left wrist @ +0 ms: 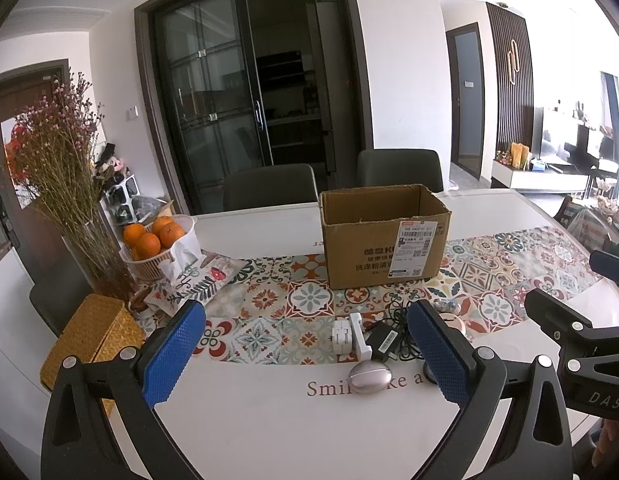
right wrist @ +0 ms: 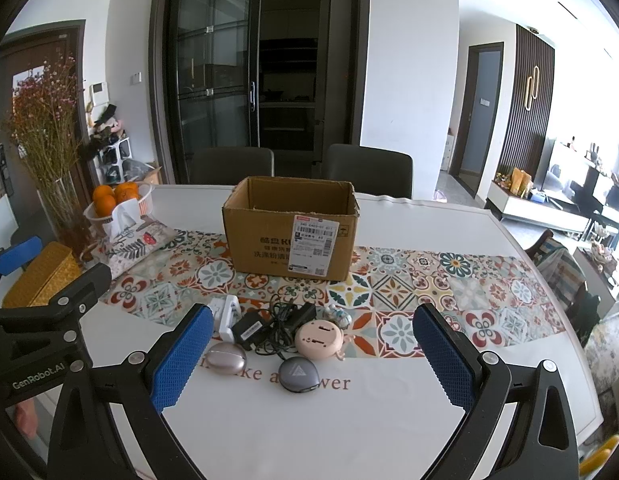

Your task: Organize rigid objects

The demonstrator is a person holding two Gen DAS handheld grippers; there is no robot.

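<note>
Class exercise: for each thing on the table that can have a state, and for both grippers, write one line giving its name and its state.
Cardboard box: upright, top open.
Silver oval case: closed, on the table.
Grey round case: closed, lying flat.
Pink round gadget: lying flat.
Black adapter: unplugged, cord bunched.
White charger: unplugged.
Fruit basket: holds oranges.
Left gripper: open, empty.
Right gripper: open, empty.

Each black plastic gripper [left wrist: 305,354] [right wrist: 313,354] carries two blue, diamond-textured finger pads [left wrist: 171,356] [right wrist: 445,360], silver round screws at the joints, and white lettering: "DAS", "GenRobot.AI".
</note>
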